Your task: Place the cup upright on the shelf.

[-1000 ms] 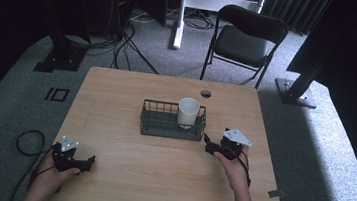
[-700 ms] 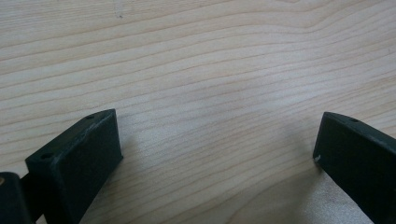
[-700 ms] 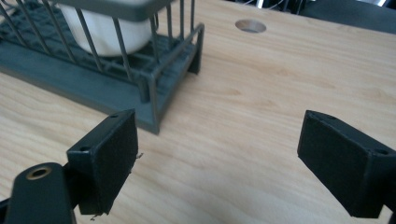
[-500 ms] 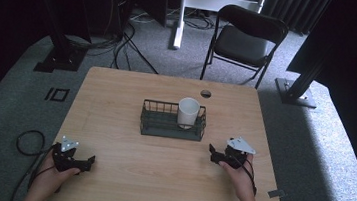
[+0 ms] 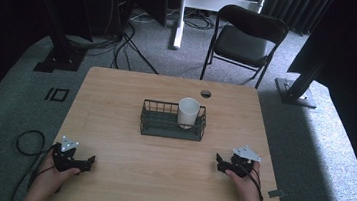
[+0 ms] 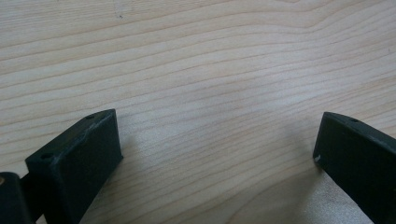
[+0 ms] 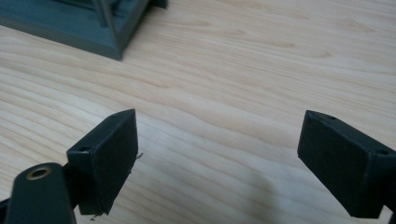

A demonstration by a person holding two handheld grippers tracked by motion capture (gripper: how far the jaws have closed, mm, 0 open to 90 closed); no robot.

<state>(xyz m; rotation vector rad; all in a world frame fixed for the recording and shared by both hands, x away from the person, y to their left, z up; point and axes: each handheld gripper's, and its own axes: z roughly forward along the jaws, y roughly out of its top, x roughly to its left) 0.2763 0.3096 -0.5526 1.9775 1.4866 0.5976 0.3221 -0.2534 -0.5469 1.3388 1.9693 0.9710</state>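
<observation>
A white cup (image 5: 188,112) stands upright in the right end of a dark wire basket (image 5: 154,126) at the middle of the wooden table (image 5: 158,174). My left gripper (image 5: 90,161) rests near the table's front left edge, open, with bare wood between its jaws (image 6: 219,140). My right gripper (image 5: 219,163) lies at the front right, below and right of the basket, open and holding nothing (image 7: 219,140). A corner of the basket (image 7: 88,28) shows at the top left of the right gripper view.
A small round hole (image 5: 206,93) sits in the table near its far edge. A black folding chair (image 5: 243,39) stands behind the table. Cables (image 5: 26,140) lie on the carpet at the left. A dark stand base (image 5: 295,92) is off the far right corner.
My right gripper has drawn back from beside the basket toward the table's front right edge. The left gripper has stayed put.
</observation>
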